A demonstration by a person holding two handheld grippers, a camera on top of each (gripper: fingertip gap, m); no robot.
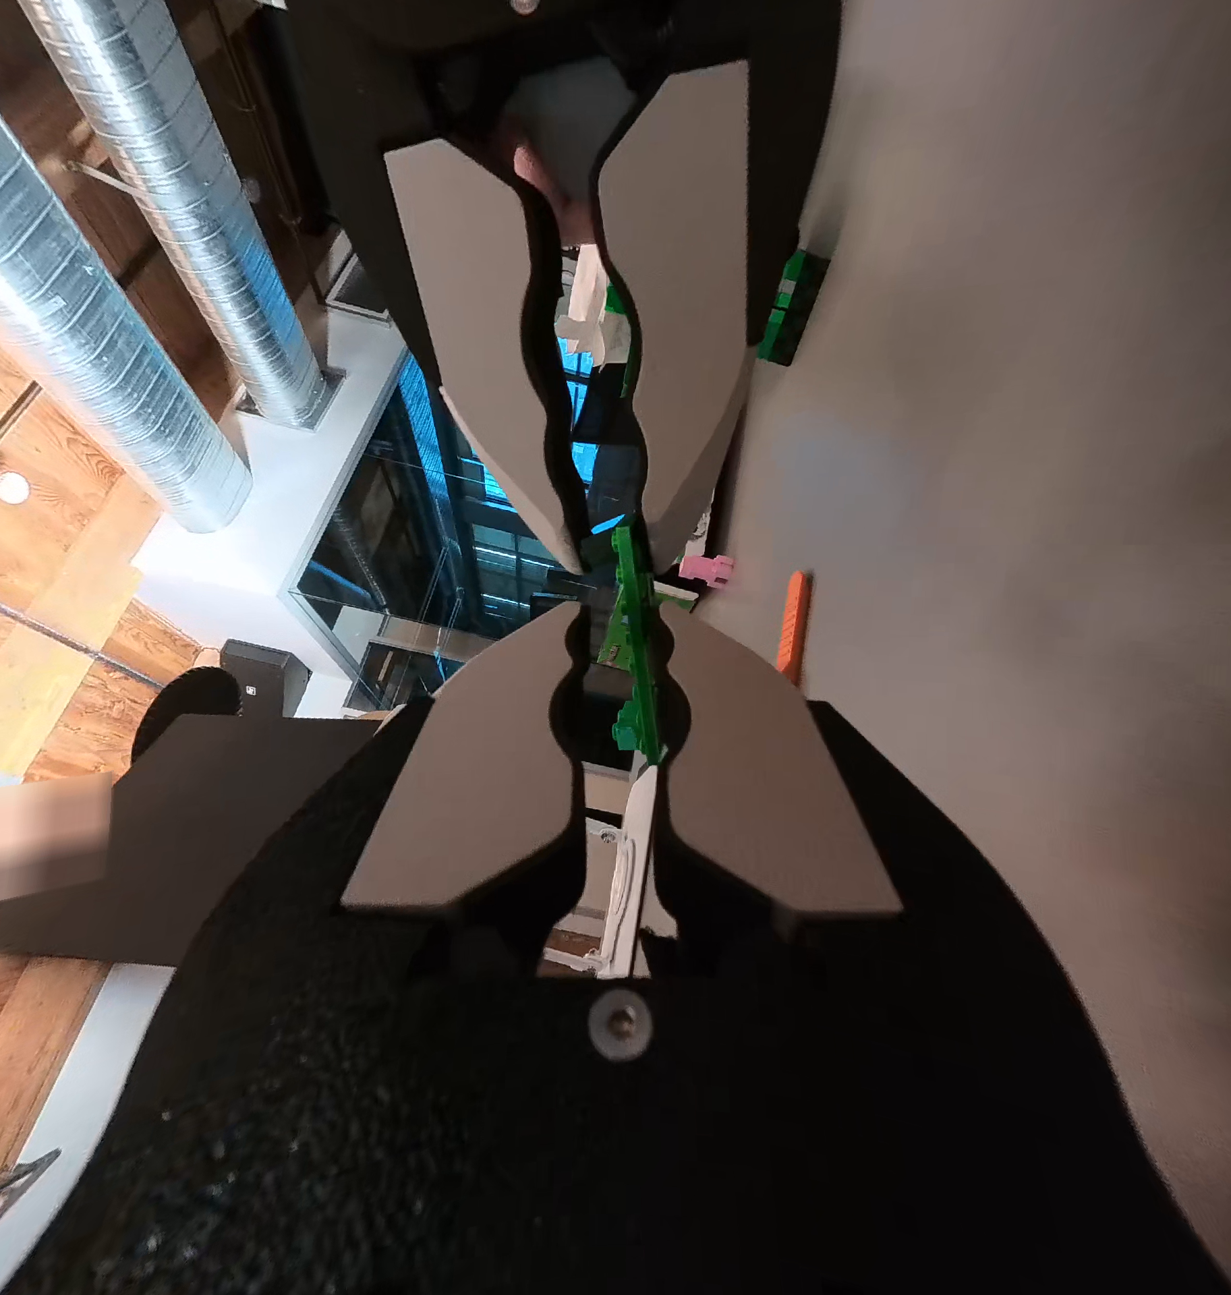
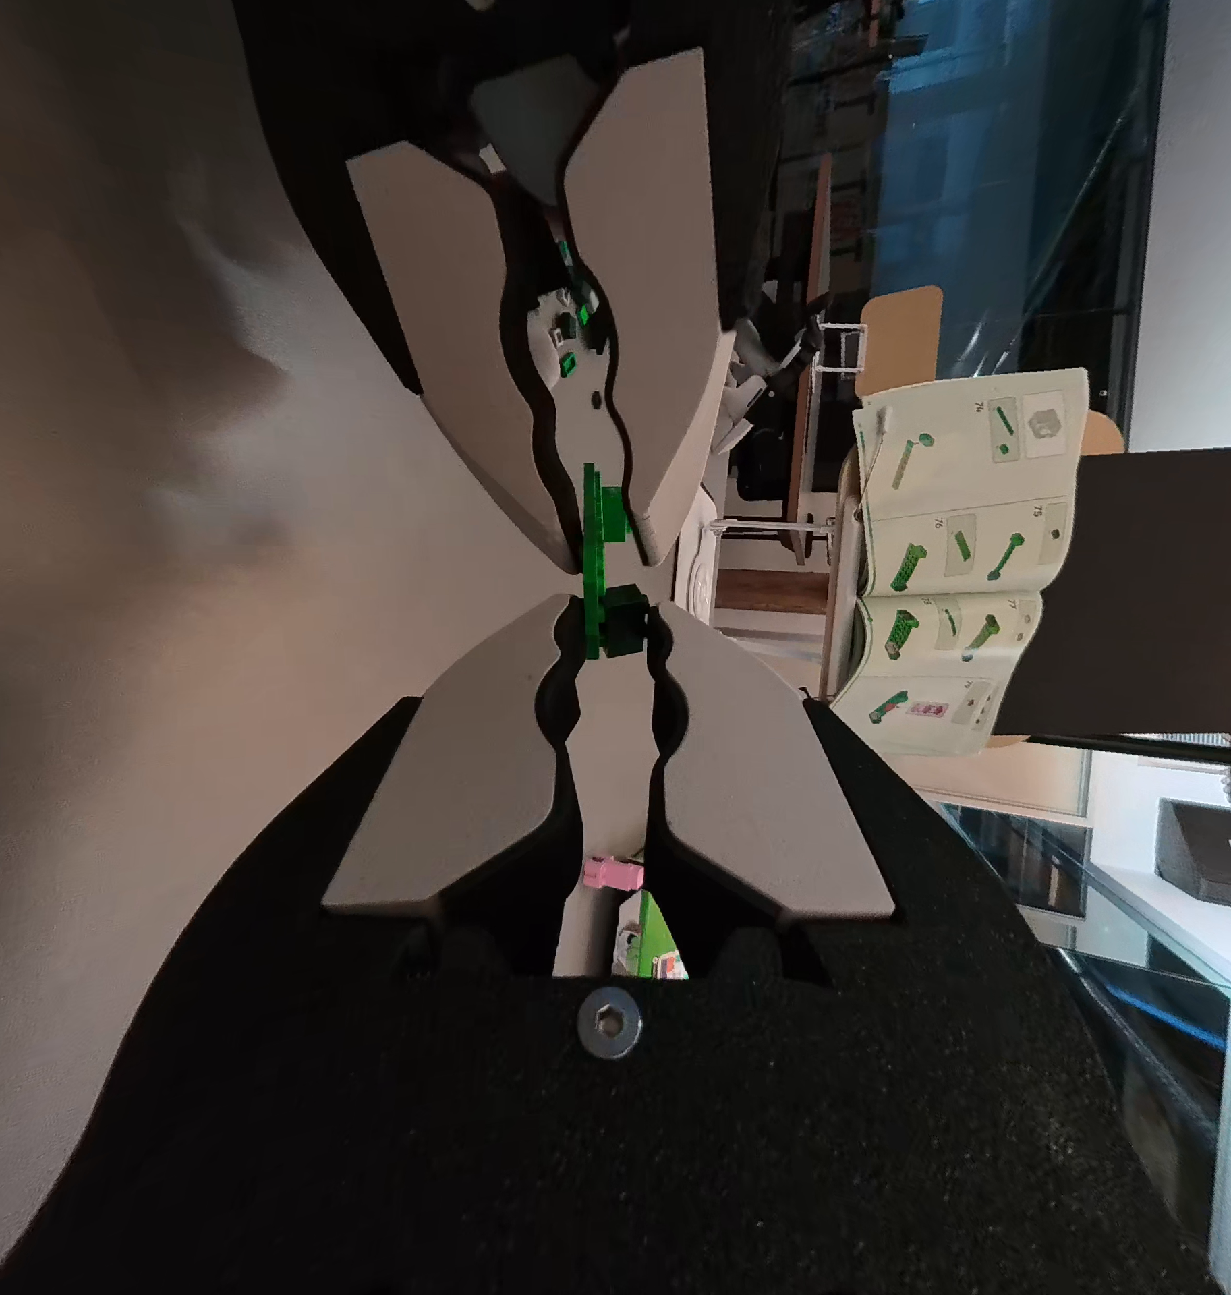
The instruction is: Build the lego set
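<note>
A green lego plate (image 1: 642, 659) is held edge-on in the air between both grippers, above the pale table (image 1: 1019, 631). My left gripper (image 1: 623, 620) is shut on its near end, where a small green brick (image 1: 625, 729) sits. My right gripper (image 1: 619, 557) faces it from the top of the left wrist view. In the right wrist view my right gripper (image 2: 609, 610) is shut on the plate (image 2: 591, 560) and a dark green brick (image 2: 625, 620) on its face. The left gripper (image 2: 609, 557) faces it from above.
On the table lie a pink piece (image 1: 707, 567), which also shows in the right wrist view (image 2: 612, 872), an orange brick separator (image 1: 793, 624), a green brick stack (image 1: 794, 308) and several loose small pieces (image 2: 570, 336). An open instruction booklet (image 2: 963, 560) stands behind the table. Both grippers' tips are close together, under 4 cm apart.
</note>
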